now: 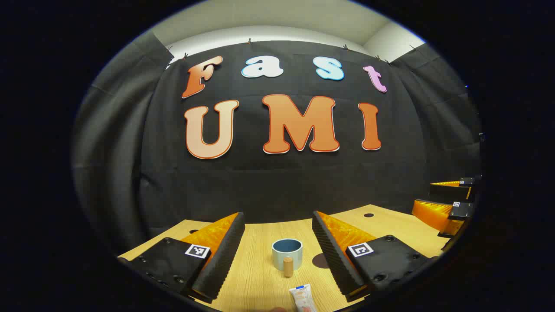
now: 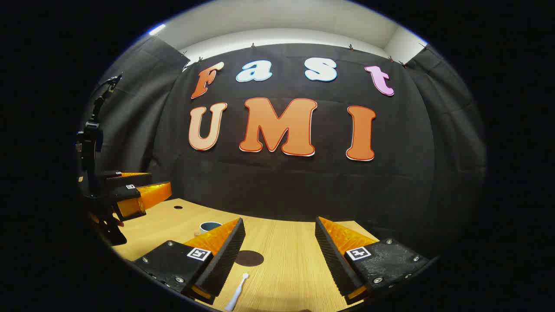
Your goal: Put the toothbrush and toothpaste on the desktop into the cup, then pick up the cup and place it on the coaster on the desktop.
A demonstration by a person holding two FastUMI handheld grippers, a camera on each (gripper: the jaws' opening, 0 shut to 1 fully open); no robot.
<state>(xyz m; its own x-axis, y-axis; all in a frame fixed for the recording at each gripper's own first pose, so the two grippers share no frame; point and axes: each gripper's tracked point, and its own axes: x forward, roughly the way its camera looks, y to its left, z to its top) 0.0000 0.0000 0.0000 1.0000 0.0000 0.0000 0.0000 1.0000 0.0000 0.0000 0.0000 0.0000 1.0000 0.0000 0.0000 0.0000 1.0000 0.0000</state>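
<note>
Pale wood grain runs across the desk (image 1: 260,277) in the left gripper view, where the left tongs (image 1: 278,255) stand wide open with nothing between their ribbed black pads. Between the fingers, toward 12 o'clock, the blue-grey cup (image 1: 287,253) stands upright with a short wooden handle on its near side. At its 3 o'clock, partly behind the right finger, lies the dark round coaster (image 1: 320,261). At 6 o'clock from the cup, at the lower edge, lies the white toothpaste (image 1: 302,297) tube. At 3 o'clock in this view the right tongs (image 1: 448,203) hover above the desk, parted and empty. In the right gripper view, the right tongs (image 2: 280,255) are likewise wide open and empty. The coaster (image 2: 249,258) lies just beside the left finger; the white toothbrush (image 2: 237,294) lies at its 6 o'clock. The cup (image 2: 210,226) peeks over the left finger at 11 o'clock. The left tongs (image 2: 136,190), held by a hand, are at 9 o'clock.
</note>
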